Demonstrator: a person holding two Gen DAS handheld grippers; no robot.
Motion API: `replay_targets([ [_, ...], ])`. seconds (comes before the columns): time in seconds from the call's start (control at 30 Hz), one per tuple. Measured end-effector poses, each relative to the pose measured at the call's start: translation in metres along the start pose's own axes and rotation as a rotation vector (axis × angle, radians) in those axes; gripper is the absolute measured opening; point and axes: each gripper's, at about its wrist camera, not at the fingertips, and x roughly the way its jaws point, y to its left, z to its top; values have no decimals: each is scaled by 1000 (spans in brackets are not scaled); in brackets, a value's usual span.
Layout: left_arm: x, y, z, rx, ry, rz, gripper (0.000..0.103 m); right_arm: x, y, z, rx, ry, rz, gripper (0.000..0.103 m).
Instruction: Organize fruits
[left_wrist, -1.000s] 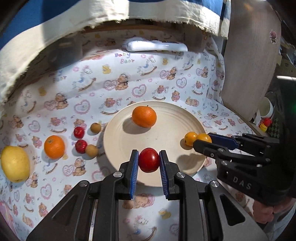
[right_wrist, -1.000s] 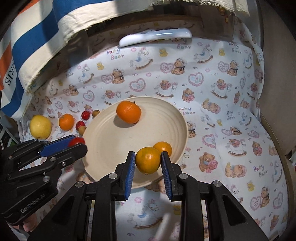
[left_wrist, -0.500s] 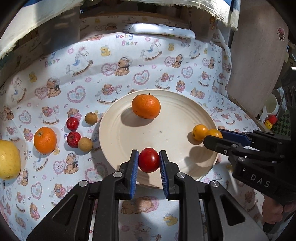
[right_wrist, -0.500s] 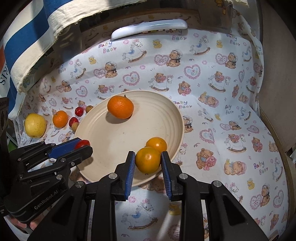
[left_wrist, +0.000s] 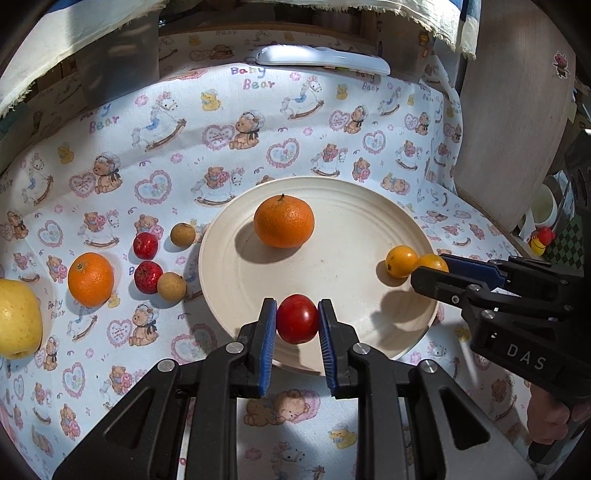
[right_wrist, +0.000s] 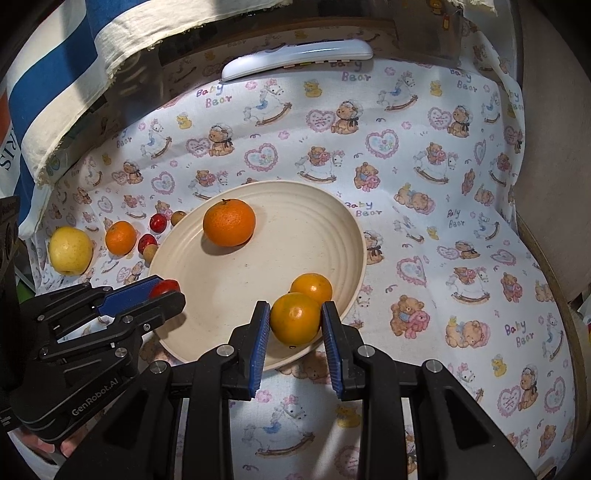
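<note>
My left gripper is shut on a small red fruit over the near rim of the cream plate. My right gripper is shut on a small orange fruit at the plate's near right rim. It touches a second small orange fruit that lies on the plate. A large orange sits on the plate's far side. Each gripper shows in the other's view: the right gripper and the left gripper.
Left of the plate lie a yellow fruit, an orange, two small red fruits and two brown ones on a bear-print cloth. A white remote lies at the back. A wooden panel stands right.
Both grips hold unchanged. The left wrist view has shifted a little, so the yellow fruit has slid toward the left edge. The right gripper stays in place.
</note>
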Motion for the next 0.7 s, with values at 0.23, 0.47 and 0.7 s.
replay_targets([
  [0.23, 9, -5, -2, 41, 11, 2, 22, 1, 2, 0, -7, 5, -4, 29],
  [0.47, 21, -7, -5, 67, 35, -3, 22, 0, 2, -1, -7, 5, -5, 29],
  [0.7, 23, -8, -6, 82, 37, -2, 22, 0, 2, -1, -6, 5, -7, 29],
])
